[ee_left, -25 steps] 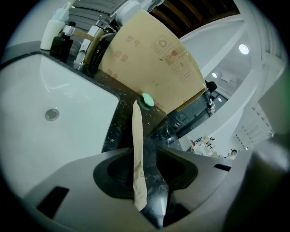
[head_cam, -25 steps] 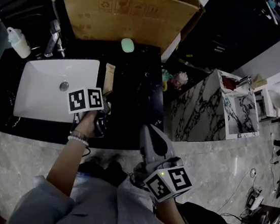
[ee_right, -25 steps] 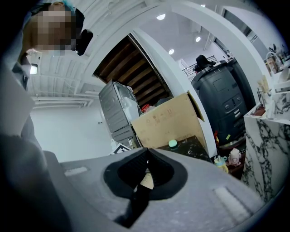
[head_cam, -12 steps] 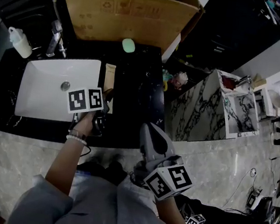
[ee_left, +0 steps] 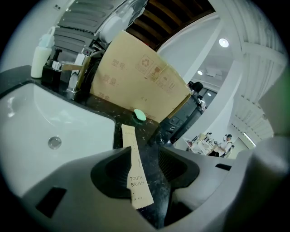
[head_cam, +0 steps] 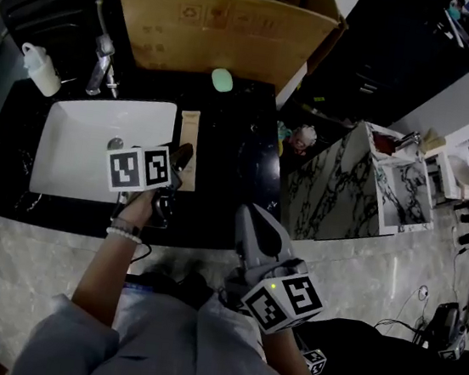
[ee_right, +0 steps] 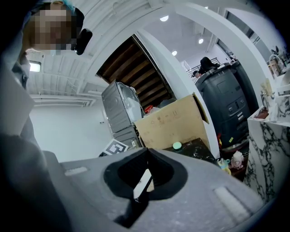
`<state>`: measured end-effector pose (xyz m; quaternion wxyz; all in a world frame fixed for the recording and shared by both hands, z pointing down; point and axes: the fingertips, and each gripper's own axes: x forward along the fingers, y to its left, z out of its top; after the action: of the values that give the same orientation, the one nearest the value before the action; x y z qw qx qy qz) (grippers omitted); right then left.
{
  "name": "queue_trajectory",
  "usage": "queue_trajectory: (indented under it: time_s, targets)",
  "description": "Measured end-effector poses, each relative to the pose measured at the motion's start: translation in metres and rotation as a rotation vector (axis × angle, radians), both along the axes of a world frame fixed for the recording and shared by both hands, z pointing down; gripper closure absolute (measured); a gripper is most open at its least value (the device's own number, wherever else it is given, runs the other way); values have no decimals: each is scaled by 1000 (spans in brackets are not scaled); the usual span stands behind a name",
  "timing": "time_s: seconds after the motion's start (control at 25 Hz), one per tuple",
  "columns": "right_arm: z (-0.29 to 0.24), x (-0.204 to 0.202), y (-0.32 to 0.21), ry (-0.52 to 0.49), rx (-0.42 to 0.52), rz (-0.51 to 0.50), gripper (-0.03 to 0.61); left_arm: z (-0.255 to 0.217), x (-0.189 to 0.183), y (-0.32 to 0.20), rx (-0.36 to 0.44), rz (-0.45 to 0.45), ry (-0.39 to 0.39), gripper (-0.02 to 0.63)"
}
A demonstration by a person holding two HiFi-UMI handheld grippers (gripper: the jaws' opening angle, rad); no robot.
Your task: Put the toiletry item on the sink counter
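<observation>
A tan paper packet printed "TOOTH BRUSH" [ee_left: 136, 174] lies flat on the black sink counter [head_cam: 230, 169], just right of the basin; in the head view the packet [head_cam: 190, 134] points away from me. My left gripper [ee_left: 144, 156] hangs right over the packet's near end. Its jaws are open and stand either side of the packet without pressing on it. In the head view the left gripper [head_cam: 178, 162] sits at the counter's front, under its marker cube. My right gripper [head_cam: 251, 223] is held low in front of my body, off the counter, with its jaws together.
A white basin [head_cam: 62, 164] fills the counter's left, with a faucet [head_cam: 103, 62] and a white pump bottle [head_cam: 40, 69] behind it. A green soap [head_cam: 222, 79] lies by a large cardboard box [head_cam: 227, 18]. A marble-patterned unit [head_cam: 363, 186] stands to the right.
My left gripper has drawn slightly back toward the counter's front edge, leaving the packet lying on the counter. The right gripper has hardly moved.
</observation>
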<state>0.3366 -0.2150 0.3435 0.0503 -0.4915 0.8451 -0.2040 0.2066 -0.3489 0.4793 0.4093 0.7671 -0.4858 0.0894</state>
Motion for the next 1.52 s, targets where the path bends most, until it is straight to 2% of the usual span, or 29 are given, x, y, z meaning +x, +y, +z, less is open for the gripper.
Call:
queue_trajectory:
  time_s: [0.44, 0.68, 0.84, 1.08, 1.52]
  targets:
    - [-8, -17, -1, 12, 24, 1, 580, -65, -11, 17, 230, 112, -22, 449]
    - [-13, -28, -2, 23, 43, 0, 580, -101, -17, 33, 333, 133, -15, 520]
    - [-16, -34, -4, 32, 57, -5, 580, -124, -24, 43, 387, 120, 20, 562]
    - [-23, -40, -4, 35, 73, -4, 580, -148, -31, 61, 450, 124, 20, 604]
    - [-32, -47, -3, 36, 100, 11, 580, -166, -40, 87, 499, 111, 58, 607]
